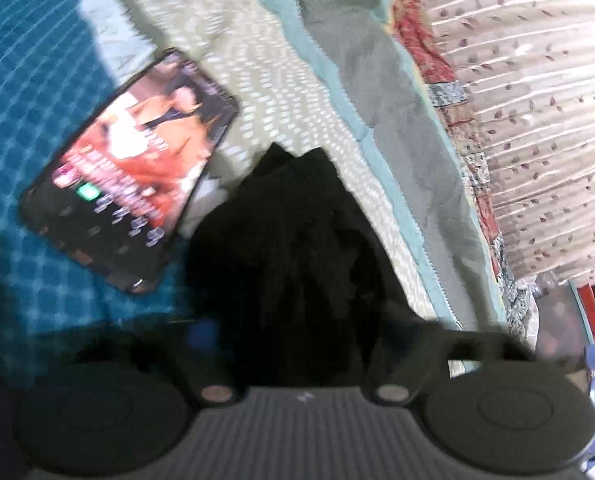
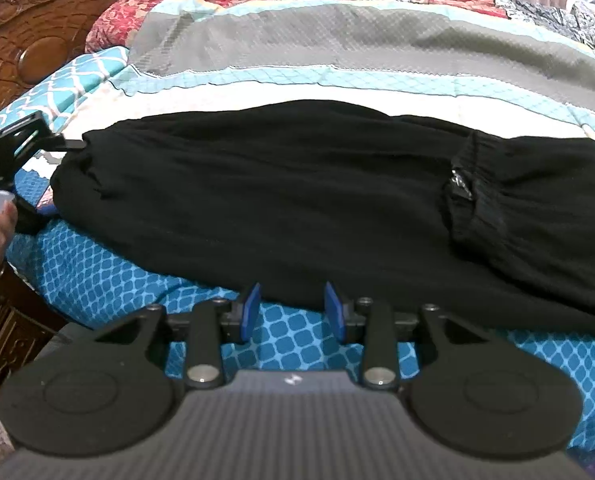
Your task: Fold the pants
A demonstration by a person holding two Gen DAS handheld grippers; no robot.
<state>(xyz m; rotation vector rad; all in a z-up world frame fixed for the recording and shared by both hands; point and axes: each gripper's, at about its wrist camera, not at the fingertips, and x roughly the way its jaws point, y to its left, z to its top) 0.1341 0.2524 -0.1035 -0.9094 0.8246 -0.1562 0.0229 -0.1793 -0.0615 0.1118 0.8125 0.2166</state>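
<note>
Right wrist view: black pants [image 2: 297, 196] lie folded lengthwise on the bed [image 2: 297, 344], just ahead of the open right hand-held gripper [image 2: 293, 310]. Left hand-held gripper [image 2: 63, 148] grips their far-left end; crosswise folding remains.

Phone [image 1: 131, 172] lies just left of the pants [image 2: 297, 200]; bare bedspread [image 2: 109, 280] along their near edge.

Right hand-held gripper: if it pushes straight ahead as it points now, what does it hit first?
Most likely the near edge of the black pants, lying just past the open right hand-held gripper on the blue patterned bedsheet; depth is uncertain.
</note>
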